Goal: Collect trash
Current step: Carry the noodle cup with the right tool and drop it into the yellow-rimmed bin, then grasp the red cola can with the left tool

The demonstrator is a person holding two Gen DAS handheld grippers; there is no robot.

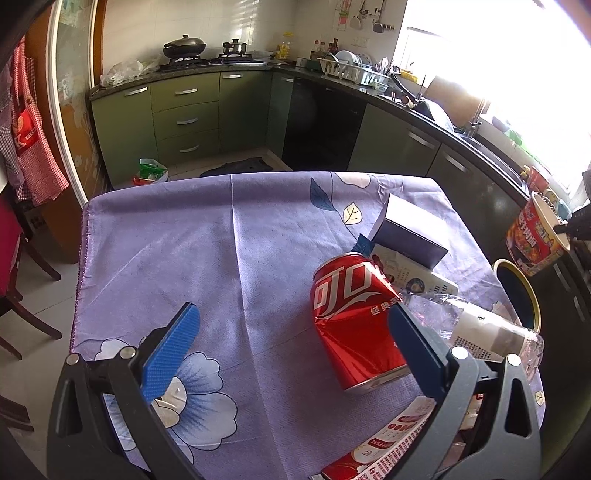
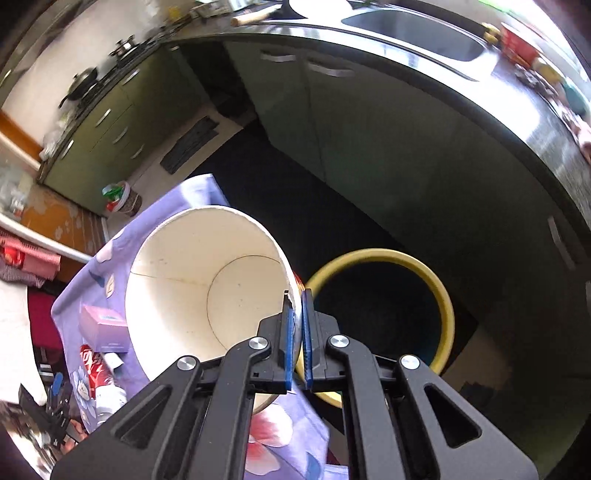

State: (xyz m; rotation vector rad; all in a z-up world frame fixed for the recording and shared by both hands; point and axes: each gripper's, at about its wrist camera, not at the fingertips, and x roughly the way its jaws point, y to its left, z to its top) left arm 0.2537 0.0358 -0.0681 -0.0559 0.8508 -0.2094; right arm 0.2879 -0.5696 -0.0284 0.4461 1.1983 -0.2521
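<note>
My right gripper (image 2: 297, 299) is shut on the rim of an empty paper noodle cup (image 2: 192, 288), white inside and red-printed outside (image 1: 535, 240). The cup hangs tilted past the table's right edge, next to a yellow-rimmed dark trash bin (image 2: 380, 258) on the floor. My left gripper (image 1: 295, 321) stands open over the purple flowered tablecloth (image 1: 184, 240). A dented red cola can (image 1: 354, 317) lies between its blue fingers, near the right one. A crushed clear plastic bottle (image 1: 487, 332) lies right of the can.
A purple-grey box (image 1: 410, 229) rests on a white carton (image 1: 421, 280) behind the can. A red printed wrapper (image 1: 384, 443) lies at the table's near edge. Green kitchen cabinets (image 1: 184, 110), a dark counter with a sink (image 2: 417, 26) and a chair (image 1: 22, 280) surround the table.
</note>
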